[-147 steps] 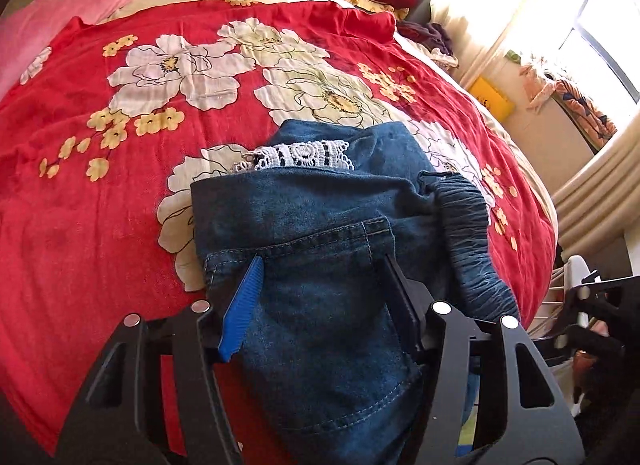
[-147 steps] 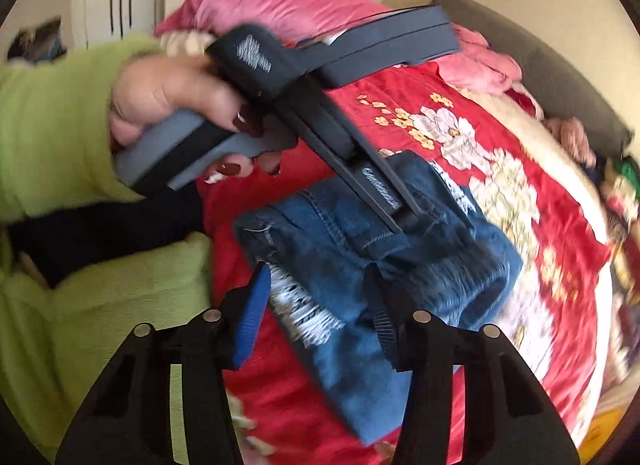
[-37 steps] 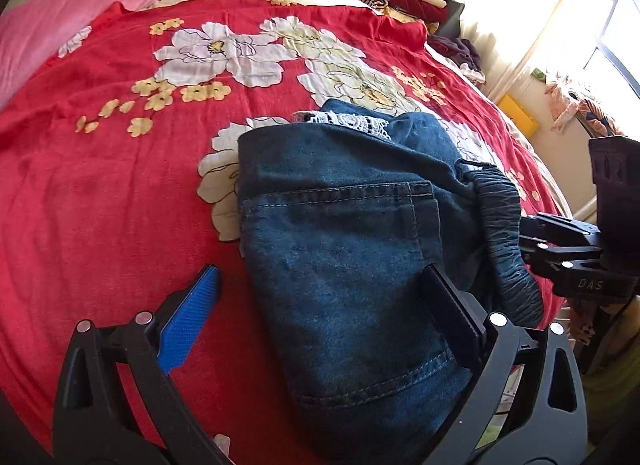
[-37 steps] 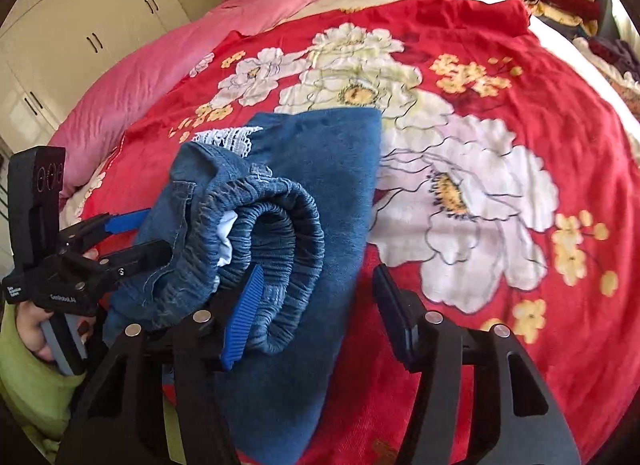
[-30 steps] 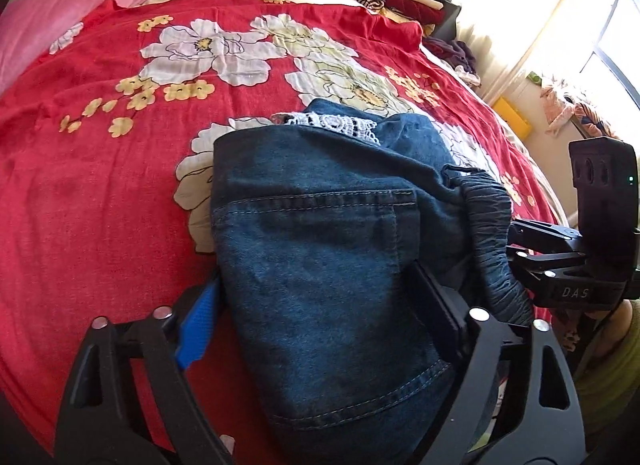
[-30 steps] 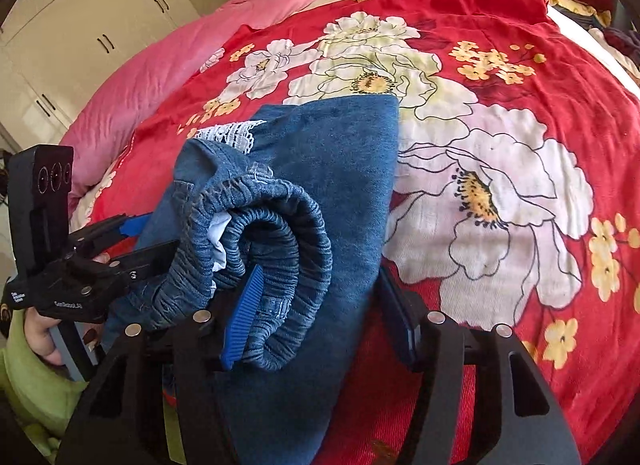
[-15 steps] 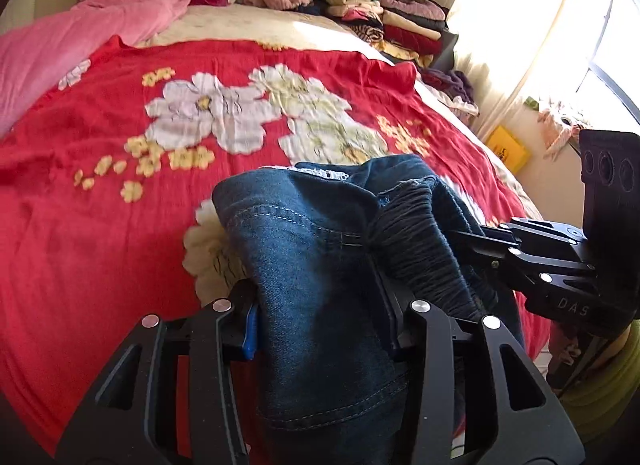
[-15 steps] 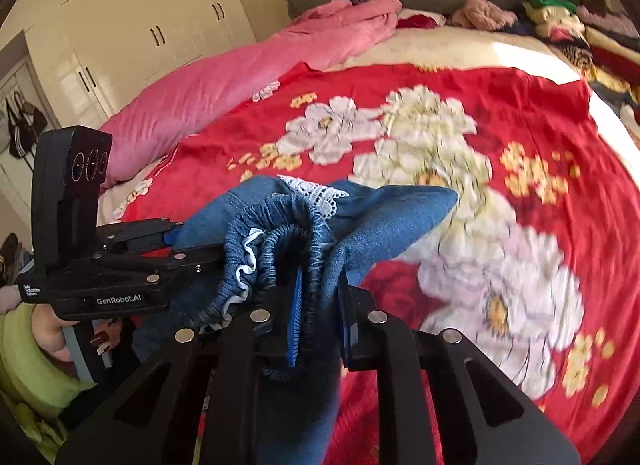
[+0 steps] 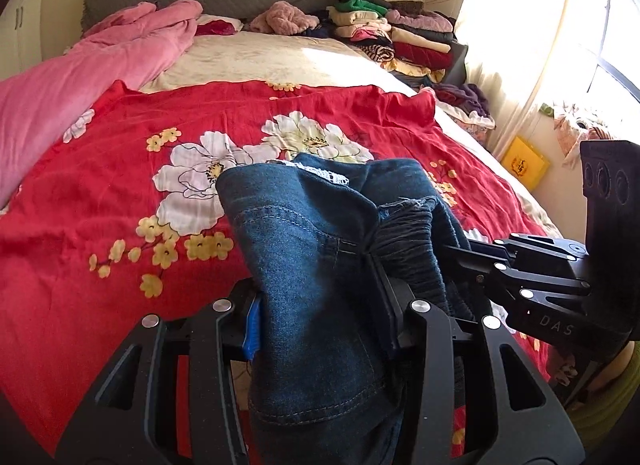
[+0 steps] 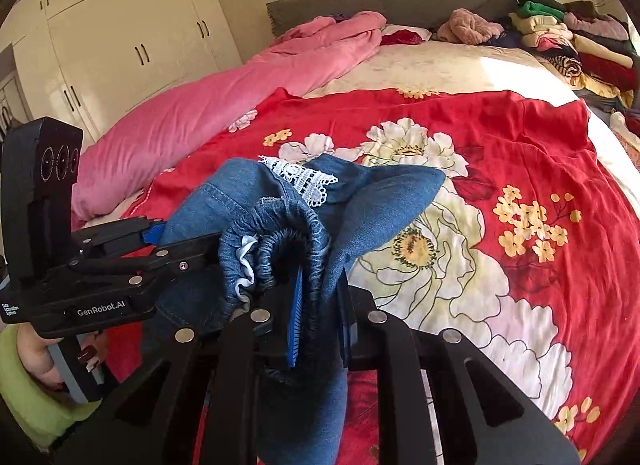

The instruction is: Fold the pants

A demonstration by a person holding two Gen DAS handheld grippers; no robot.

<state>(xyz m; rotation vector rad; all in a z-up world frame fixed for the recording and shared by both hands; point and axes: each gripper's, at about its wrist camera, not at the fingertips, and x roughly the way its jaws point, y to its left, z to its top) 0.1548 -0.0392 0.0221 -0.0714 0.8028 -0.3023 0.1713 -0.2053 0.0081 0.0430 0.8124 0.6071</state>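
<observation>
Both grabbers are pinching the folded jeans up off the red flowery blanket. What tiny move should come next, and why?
Probably carry the jeans toward the stack of folded clothes by the headboard. Left gripper and right gripper each clamp the bundle, it looks fully folded, and similar folded items already sit there.

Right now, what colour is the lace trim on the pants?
White; the lace trim on the blue denim pants shows best in the right wrist view.

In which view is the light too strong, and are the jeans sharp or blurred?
Left wrist view: the window and curtain are glared white; the jeans are sharp. Right wrist view: even light, a sunny patch on the cream sheet; jeans sharp; fisheye bends both.
</observation>
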